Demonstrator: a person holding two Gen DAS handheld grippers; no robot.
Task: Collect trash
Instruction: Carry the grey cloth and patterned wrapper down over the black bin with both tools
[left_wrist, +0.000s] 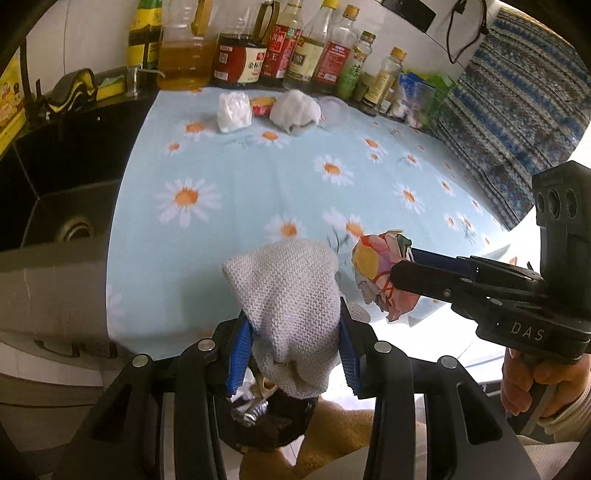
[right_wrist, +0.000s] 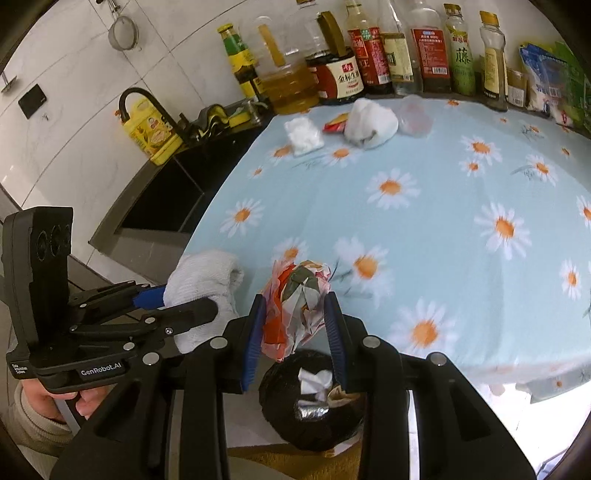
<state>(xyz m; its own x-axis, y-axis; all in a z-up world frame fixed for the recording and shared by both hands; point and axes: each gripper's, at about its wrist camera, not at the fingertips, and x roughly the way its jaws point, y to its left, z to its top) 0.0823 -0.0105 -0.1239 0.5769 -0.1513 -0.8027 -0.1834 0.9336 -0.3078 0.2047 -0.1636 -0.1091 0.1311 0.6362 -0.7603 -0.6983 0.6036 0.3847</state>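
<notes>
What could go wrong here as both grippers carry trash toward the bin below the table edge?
1. The right gripper pinches only part of the crumpled wrapper; loose flaps could slip or snag on the table edge.
2. The bin mouth looks narrow and partly filled, so the cloth in the left gripper might land on the floor.
3. The grippers are close together and could collide.

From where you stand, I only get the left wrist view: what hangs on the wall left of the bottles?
Observer: A metal strainer hangs on the tiles.
Operator: Is there a tap at the sink?
Observer: Yes, a black curved tap, with a yellow jug behind it.
Operator: What is in the bin below?
Observer: White tissue lies on top in the black bin bag, under the right gripper and its crumpled wrapper.
</notes>
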